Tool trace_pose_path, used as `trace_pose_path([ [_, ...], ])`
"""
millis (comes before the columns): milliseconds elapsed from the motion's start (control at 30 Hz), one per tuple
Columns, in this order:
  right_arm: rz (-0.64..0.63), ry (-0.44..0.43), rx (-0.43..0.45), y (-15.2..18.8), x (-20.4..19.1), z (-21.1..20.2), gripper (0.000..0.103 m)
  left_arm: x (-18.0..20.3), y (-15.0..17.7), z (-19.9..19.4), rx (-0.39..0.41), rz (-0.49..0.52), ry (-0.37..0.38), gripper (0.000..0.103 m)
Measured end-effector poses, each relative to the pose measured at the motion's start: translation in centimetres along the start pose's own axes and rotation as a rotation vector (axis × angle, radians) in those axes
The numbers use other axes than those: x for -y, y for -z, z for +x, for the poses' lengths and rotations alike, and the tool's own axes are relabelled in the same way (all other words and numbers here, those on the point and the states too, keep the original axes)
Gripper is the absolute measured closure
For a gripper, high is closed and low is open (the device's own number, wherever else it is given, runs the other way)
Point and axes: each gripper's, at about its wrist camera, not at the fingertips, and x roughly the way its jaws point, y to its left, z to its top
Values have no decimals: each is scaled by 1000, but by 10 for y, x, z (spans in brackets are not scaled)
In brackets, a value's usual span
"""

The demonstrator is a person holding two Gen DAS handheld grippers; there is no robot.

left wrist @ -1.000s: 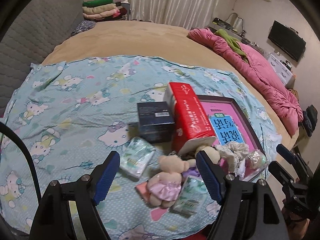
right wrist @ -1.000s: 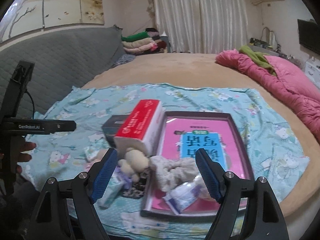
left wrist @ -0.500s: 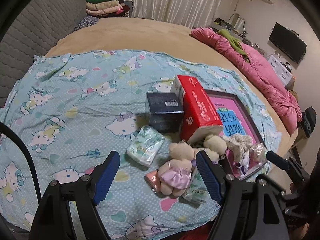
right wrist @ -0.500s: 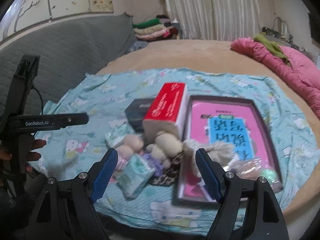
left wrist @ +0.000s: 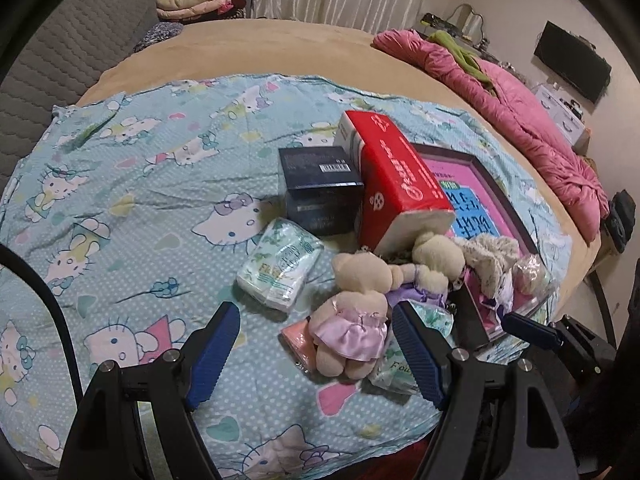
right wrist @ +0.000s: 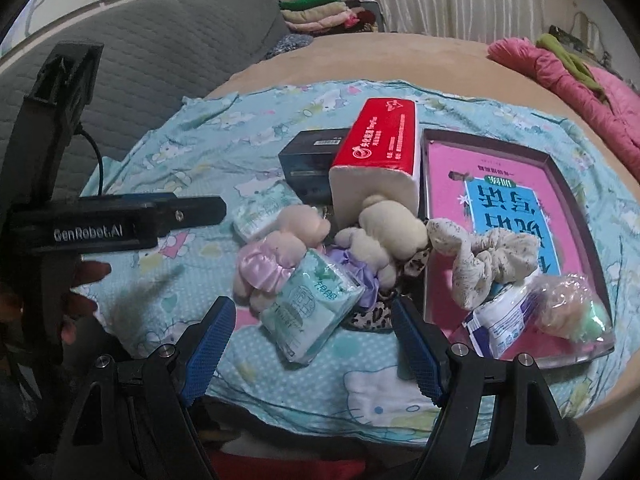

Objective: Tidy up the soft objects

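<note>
Both jaws gape wide, empty: left gripper (left wrist: 316, 344) over a plush bear in satin skirt (left wrist: 352, 312), right gripper (right wrist: 312, 340) above a crinkly tissue pack (right wrist: 310, 308). Beside them lies a rigid pink tray (right wrist: 444, 184). Since earlier, both grippers sank closer.

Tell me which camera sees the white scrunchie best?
The right wrist view: the white scrunchie lies whole and unhidden on the pink tray's near end. The left wrist view shows it smaller, off to the side behind the teddy bears.
</note>
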Motion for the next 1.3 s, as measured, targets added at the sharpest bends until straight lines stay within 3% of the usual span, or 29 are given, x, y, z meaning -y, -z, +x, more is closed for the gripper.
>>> trace_pose_path([
  [733,-21,23,-65,6,-11,44,22,23,-12,69,-115,66,10,26],
  [933,-29,35,-78,5,-15,58,22,15,-11,76,-134,44,33,32],
  [1167,-13,61,-71,2,-13,67,22,6,-12,73,-123,31,56,55],
  [1300,-5,70,-67,0,-11,70,21,-1,-12,72,-123,15,73,62],
])
